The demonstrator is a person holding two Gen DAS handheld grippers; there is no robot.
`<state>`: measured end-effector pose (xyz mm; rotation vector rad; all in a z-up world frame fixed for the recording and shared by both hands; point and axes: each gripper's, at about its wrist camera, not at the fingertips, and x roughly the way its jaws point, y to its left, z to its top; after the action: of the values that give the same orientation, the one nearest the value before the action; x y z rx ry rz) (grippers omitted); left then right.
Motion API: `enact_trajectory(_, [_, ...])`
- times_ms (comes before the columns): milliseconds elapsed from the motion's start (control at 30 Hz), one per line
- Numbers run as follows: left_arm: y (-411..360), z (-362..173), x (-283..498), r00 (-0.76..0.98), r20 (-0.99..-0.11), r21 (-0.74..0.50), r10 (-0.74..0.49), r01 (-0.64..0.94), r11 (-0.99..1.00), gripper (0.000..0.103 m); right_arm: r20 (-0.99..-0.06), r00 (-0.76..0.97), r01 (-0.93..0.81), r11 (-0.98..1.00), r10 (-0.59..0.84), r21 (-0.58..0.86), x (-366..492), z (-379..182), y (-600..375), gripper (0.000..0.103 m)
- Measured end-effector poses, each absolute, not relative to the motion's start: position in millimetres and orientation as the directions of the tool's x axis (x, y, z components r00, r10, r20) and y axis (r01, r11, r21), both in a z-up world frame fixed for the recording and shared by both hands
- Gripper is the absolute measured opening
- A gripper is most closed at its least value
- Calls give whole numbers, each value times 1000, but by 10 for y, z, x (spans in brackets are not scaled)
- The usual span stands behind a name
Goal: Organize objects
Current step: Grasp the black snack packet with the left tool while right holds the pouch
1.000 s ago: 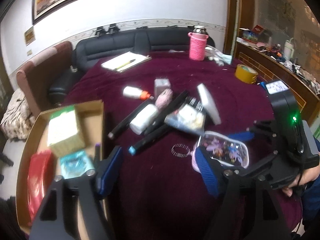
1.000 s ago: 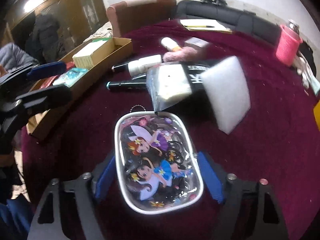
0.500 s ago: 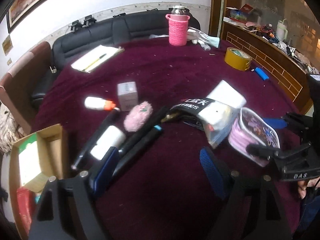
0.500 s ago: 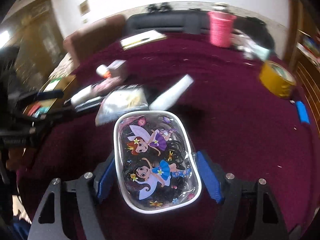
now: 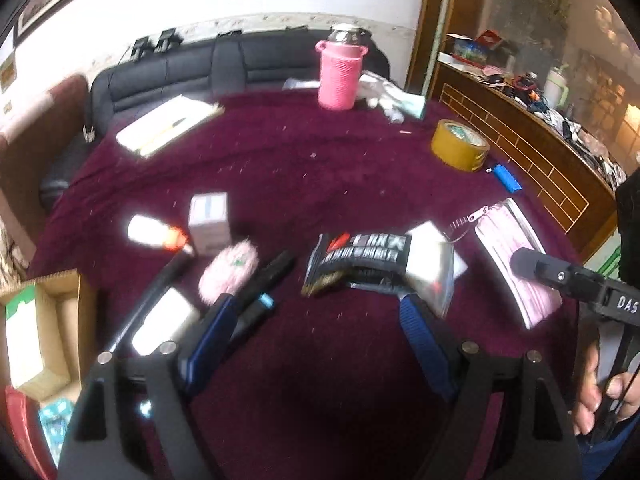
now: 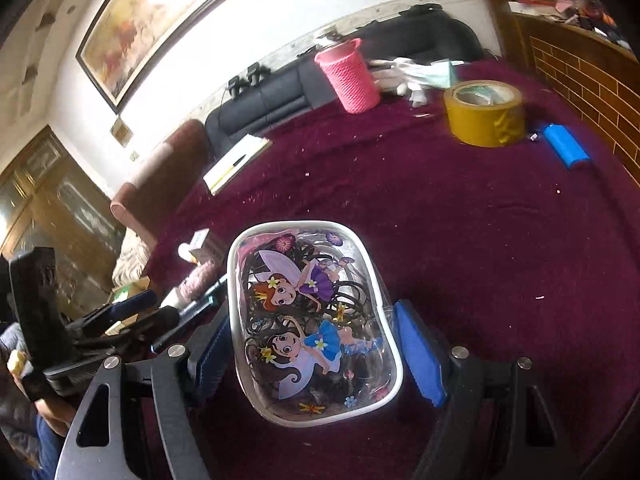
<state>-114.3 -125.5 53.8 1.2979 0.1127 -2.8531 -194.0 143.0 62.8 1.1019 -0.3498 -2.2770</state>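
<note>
While motion is blurring tabletop (image 5: 320, 184) clutter, right gripper (image 6: 316, 350) is clamping clear fairy-print pouch (image 6: 312, 320), hair ties showing inside; left gripper (image 5: 316, 320) is hanging spread apart, unloaded.

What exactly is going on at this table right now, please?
A person is tidying clutter on a maroon tablecloth using two handheld claws. The right claw is shut on a clear cartoon-fairy pouch, held above the table. The left claw is open and empty, near a black packet and markers.
</note>
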Motion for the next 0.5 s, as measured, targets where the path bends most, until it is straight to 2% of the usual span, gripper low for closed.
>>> enact_trajectory(67, [-1222, 473, -1226, -629, -776, -64, 38, 20, -998, 82, -617, -495, 373, -791, -612, 484, -1950, 622, 1443, 82])
enact_trajectory(200, [-1261, 401, -1311, -591, -797, -191, 126, 49, -980, 82, -627, -540, 339, -827, -561, 448, -1991, 591, 1458, 82])
enact_trajectory(333, [-1257, 389, -1292, -587, -789, -275, 183, 71, -959, 82, -692, -570, 295, -897, -443, 331, -2133, 427, 1343, 81])
enact_trajectory(433, [-1278, 426, -1249, -598, -779, -293, 191, 78, -953, 82, -711, -544, 332, -892, -446, 306, -2133, 359, 1243, 81])
enact_trajectory(500, [-1311, 448, -1227, -601, -778, -290, 181, 88, -953, 82, -693, -501, 425, -845, -518, 324, -2003, 422, 1112, 81])
